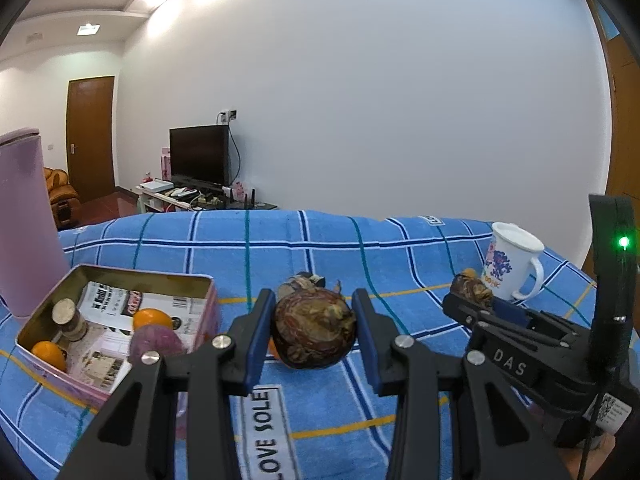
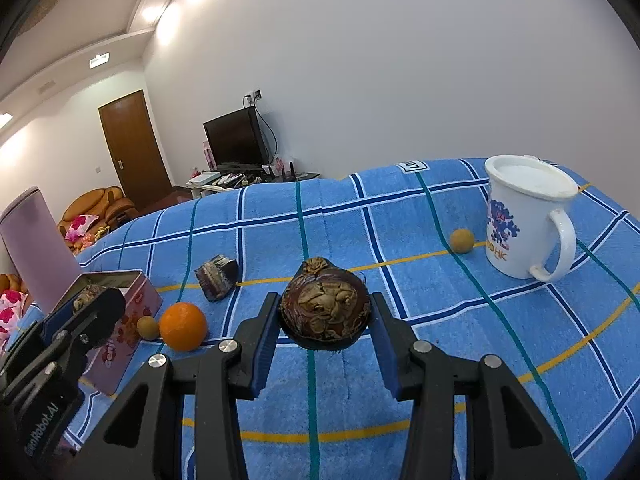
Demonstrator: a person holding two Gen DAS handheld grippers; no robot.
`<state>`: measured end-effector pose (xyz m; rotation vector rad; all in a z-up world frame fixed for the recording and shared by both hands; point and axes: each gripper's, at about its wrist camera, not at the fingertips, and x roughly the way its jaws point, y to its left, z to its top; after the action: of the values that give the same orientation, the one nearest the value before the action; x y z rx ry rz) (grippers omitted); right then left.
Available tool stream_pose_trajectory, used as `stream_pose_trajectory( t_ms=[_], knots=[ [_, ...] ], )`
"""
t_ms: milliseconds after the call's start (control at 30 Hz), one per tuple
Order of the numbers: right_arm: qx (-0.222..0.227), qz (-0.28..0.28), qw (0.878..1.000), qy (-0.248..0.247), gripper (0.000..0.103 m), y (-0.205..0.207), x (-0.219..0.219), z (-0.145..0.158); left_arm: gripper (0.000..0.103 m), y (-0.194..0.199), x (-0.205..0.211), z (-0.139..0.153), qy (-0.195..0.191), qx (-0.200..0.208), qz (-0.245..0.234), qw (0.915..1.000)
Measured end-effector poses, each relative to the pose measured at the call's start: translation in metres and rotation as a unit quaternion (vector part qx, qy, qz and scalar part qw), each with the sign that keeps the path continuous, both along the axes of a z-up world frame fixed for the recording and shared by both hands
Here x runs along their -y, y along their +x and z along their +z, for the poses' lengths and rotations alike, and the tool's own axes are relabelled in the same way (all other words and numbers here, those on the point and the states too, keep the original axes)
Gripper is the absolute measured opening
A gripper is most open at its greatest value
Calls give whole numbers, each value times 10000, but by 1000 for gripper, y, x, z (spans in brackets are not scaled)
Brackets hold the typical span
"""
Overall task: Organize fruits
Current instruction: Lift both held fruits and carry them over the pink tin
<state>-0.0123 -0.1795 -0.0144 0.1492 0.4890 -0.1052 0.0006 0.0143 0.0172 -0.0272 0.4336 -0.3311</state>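
With both grippers clamped on fruit, two brown mottled fruits hang above the blue checked cloth: the left gripper (image 1: 315, 326) has its jaws pressed against one brown fruit (image 1: 314, 332), the right gripper (image 2: 324, 330) grasps the second brown fruit (image 2: 325, 308) the same way. Off to the left, the open tin (image 1: 120, 276) already holds small oranges, a purple fruit (image 1: 154, 342) and a little jar. Just beside the tin on the cloth sits an orange (image 2: 183, 326), touching a small tan ball (image 2: 147, 327). Farther back lies a dark striped piece (image 2: 217, 277). Another tan ball (image 2: 462, 240) rests next to the white mug (image 2: 528, 220) on the right.
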Motion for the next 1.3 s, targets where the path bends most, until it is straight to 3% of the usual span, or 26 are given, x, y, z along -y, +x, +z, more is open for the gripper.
stream_pose_trajectory(
  t_ms=[433, 700, 967, 1300],
  knots=[
    [127, 320, 9993, -150, 46, -9, -30, 5, 41, 16, -62, 7, 307, 216, 454, 9983],
    [76, 765, 9969, -162, 46, 1, -71, 12, 41, 39, -103, 8, 383, 271, 801, 9957],
    [112, 1174, 9929, -120, 46, 21, -118, 16, 41, 54, -150, 3, 75, 178, 1203, 9925],
    [100, 1705, 9852, 109, 46, 50, -171, 15, 41, 55, -191, 8, -34, 304, 1631, 9861]
  ],
)
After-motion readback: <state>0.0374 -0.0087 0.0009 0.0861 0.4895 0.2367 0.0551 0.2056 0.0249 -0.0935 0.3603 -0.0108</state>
